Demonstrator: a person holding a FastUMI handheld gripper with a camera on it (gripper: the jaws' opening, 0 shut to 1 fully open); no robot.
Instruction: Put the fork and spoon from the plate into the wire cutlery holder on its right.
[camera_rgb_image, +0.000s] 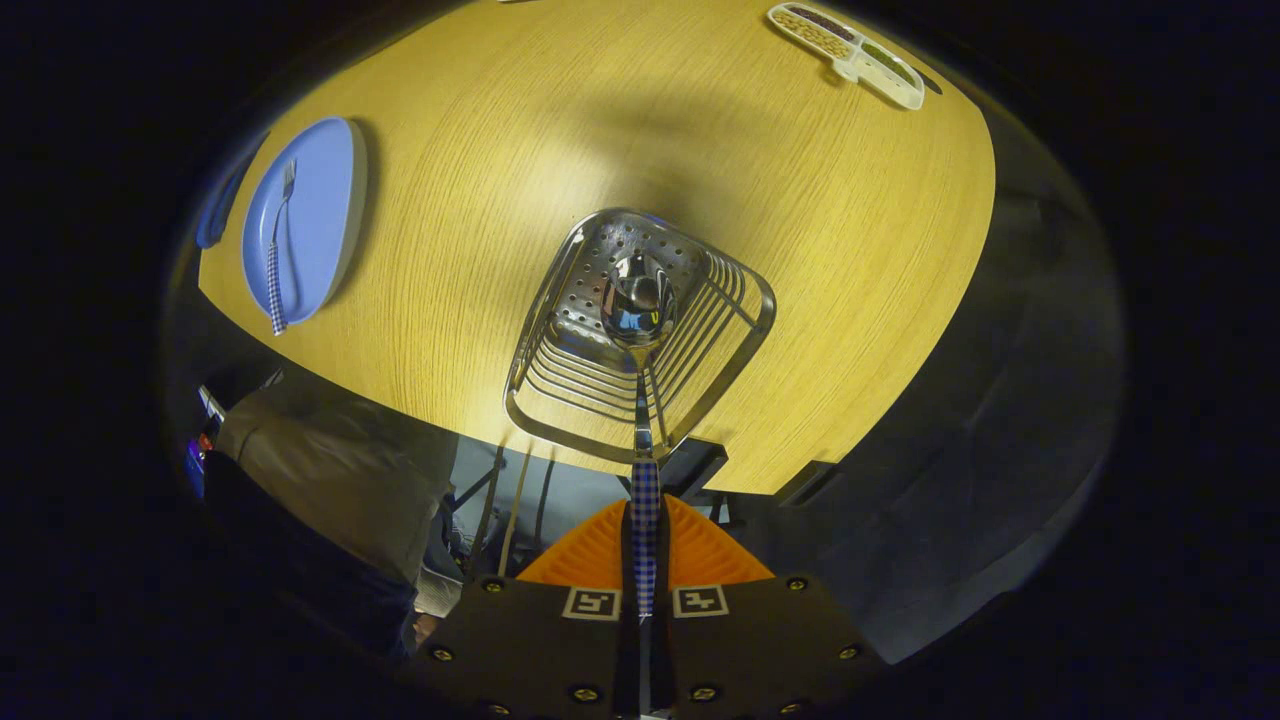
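Gripper (643, 560) pinched the spoon (640, 330) by its checked handle, bowl hanging inside the wire cutlery holder (560, 300). Fork (279, 250) lay on the blue plate (325, 200), well apart across the table (480, 130)

The gripper (644, 560) has both fingers closed on the checked handle of the spoon (640, 300), whose bowl hangs inside the wire cutlery holder (740, 330), perhaps just above its perforated floor. Far left on the wooden table (480, 150), the fork (277, 262) lies on the blue plate (325, 200).
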